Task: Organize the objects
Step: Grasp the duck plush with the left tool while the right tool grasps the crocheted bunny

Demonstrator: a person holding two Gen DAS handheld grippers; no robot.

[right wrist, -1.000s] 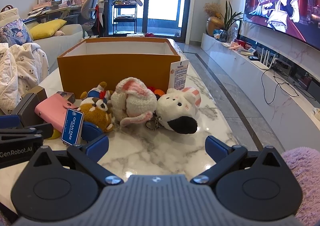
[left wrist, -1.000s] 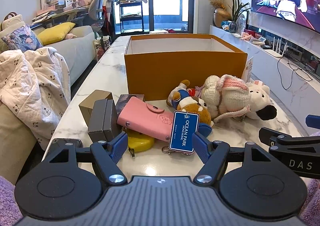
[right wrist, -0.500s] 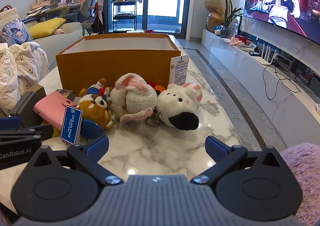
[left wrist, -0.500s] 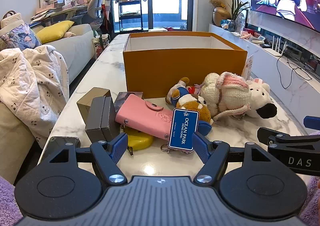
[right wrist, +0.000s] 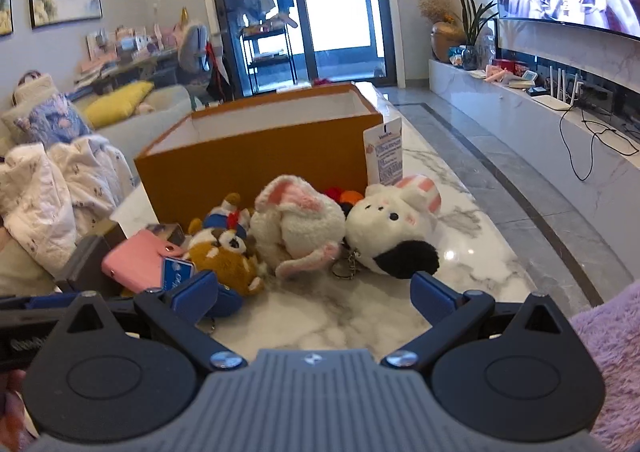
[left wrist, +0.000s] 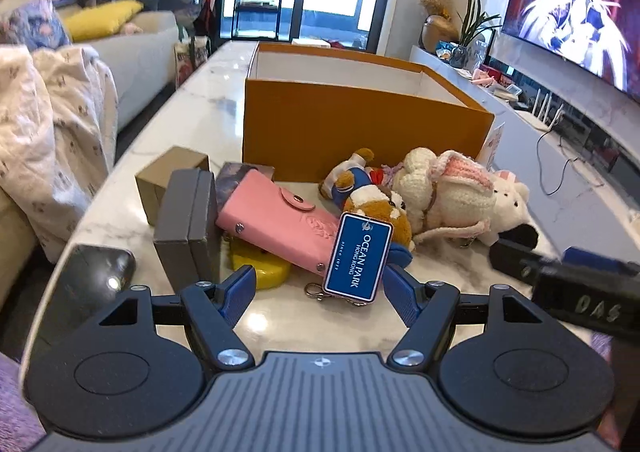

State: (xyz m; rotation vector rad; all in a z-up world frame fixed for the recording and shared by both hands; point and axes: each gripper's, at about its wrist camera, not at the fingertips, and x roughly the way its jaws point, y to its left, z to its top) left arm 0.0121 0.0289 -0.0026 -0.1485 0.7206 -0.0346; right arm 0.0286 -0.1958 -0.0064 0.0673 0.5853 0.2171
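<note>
1. We see our left claw (left wrist: 318, 286) spread wide, low over the white table (left wrist: 192, 120). It pinches nothing.
2. A blue tag (left wrist: 357, 257) stands up between its fingers, just past the tips. A key ring lies under the tag.
3. A pink wallet (left wrist: 276, 220) lies just left of the tag. It rests on a yellow thing (left wrist: 262, 272).
4. A grey box (left wrist: 188, 228) stands left of the wallet. A brown box (left wrist: 168, 180) sits just behind it.
5. A brown toy (left wrist: 376, 206) lies right behind the tag.
6. To its right lie a white bunny (left wrist: 444, 192) and a white toy with a black nose (left wrist: 514, 218). They touch each other.
7. A big orange box (left wrist: 360, 132) stands far behind all the toys. It is open on top, and we see nothing inside.
8. Our right claw (right wrist: 316, 292) is spread wide too, and it holds nothing. It is low over the table, near the toys.
9. Its left finger is just in front of the brown toy (right wrist: 228, 256). Its right finger is just below the black nose (right wrist: 408, 260).
10. A paper label (right wrist: 384, 156) stands at the right corner of the orange box (right wrist: 256, 160).
</note>
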